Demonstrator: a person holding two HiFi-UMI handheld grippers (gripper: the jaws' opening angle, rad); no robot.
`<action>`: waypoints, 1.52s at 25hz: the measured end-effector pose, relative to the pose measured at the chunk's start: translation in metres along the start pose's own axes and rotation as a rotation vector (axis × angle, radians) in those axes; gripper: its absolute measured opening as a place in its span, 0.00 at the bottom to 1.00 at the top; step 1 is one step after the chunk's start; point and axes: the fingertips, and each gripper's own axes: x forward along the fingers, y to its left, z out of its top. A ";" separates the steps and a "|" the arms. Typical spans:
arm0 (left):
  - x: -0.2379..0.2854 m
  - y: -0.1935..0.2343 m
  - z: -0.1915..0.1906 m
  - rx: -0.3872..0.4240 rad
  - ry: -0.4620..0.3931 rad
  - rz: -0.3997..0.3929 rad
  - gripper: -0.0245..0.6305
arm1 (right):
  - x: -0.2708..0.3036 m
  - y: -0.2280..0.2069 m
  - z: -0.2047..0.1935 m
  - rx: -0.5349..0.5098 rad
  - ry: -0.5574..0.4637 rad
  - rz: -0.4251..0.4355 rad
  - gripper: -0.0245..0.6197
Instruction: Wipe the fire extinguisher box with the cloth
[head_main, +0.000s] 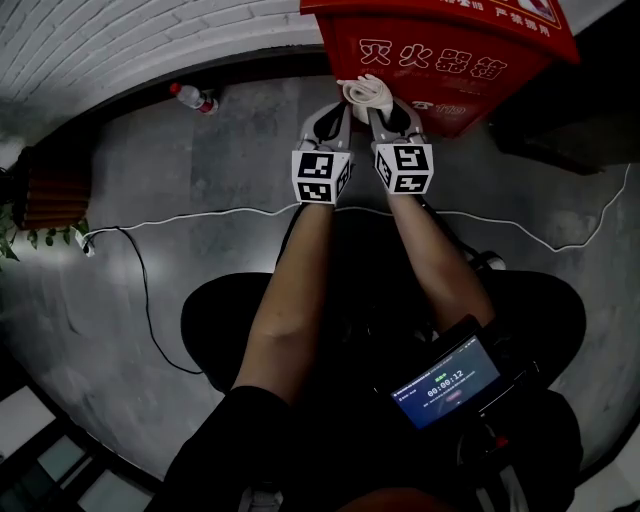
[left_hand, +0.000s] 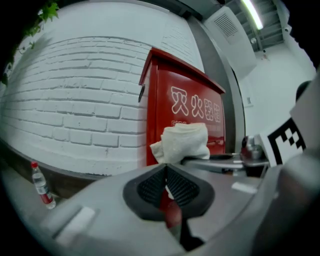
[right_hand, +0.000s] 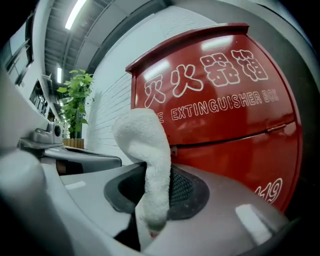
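before the fire extinguisher box (right_hand: 225, 125), cloth (right_hand: 145, 150) tight between right gripper (right_hand: 152, 186) fingers (right_hand: 189, 192); left gripper (left_hand: 166, 174) fingers (left_hand: 149, 187) together

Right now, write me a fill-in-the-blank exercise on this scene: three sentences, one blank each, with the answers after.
1. The white cloth is clamped between the jaws of the ___ hand-held gripper.
2. The fire extinguisher box is painted ___.
3. The wall beside the box is built of white ___.

Missing words: right; red; bricks.
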 end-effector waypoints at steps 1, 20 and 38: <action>0.003 -0.004 0.000 -0.001 0.000 -0.007 0.04 | -0.002 -0.003 -0.001 -0.003 0.001 -0.010 0.18; 0.048 -0.092 0.006 0.024 -0.018 -0.139 0.04 | -0.064 -0.117 0.001 0.024 0.009 -0.197 0.19; 0.070 -0.136 -0.014 0.019 0.023 -0.206 0.04 | -0.136 -0.230 -0.008 0.138 0.013 -0.427 0.19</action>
